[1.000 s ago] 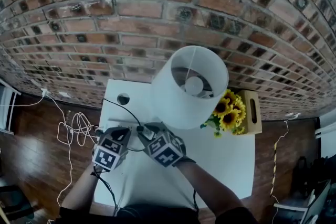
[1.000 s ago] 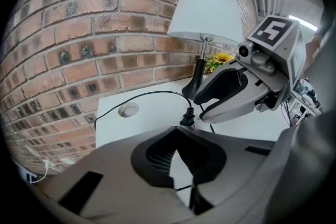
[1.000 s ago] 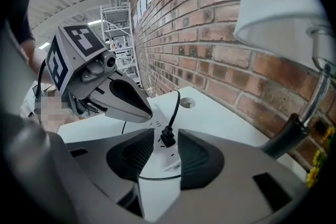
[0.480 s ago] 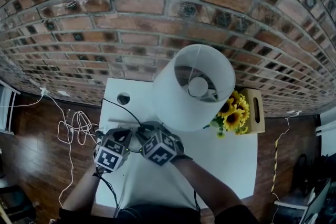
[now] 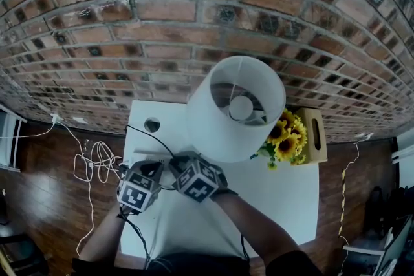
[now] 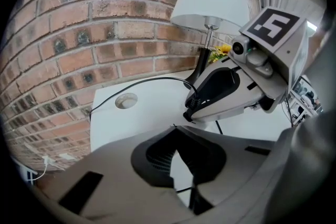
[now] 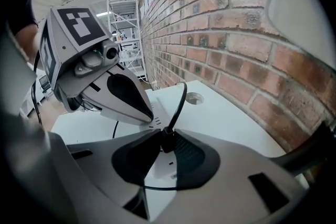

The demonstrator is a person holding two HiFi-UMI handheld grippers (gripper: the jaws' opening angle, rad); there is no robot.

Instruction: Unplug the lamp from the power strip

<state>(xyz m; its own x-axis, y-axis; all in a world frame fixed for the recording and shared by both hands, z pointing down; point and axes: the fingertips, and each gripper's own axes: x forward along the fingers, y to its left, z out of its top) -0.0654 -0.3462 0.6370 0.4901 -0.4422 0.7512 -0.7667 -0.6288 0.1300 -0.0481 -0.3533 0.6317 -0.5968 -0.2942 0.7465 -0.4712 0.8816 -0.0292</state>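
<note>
Black plug (image 7: pixel 167 140) of the lamp stood upright, clamped between the jaws of the right hand-held gripper (image 7: pixel 167 135). It sat on the white power strip (image 7: pixel 157 114), which lay directly beneath those jaws. Whether its prongs were fully seated could not be told. The black cord (image 7: pixel 178 98) rose from the plug, arched ahead of the right hand-held gripper and ran off across the bench (image 5: pixel 278 197).

The left hand-held gripper (image 6: pixel 176 127) was just beside the right one, on its left. Its jaws were drawn together at the tips, with nothing between them. Seen from the right gripper view, those tips pointed down at the strip.

Ahead and to the right of both hand-held grippers stood the lamp (image 5: pixel 236 106), with a white shade on a dark stem. Sunflowers (image 5: pixel 283 139) and a wooden box (image 5: pixel 313 132) lay beyond it, further right. A round hole (image 5: pixel 152 124) in the bench lay ahead of the left hand-held gripper. A brick wall (image 5: pixel 194 10) closed the far side.
</note>
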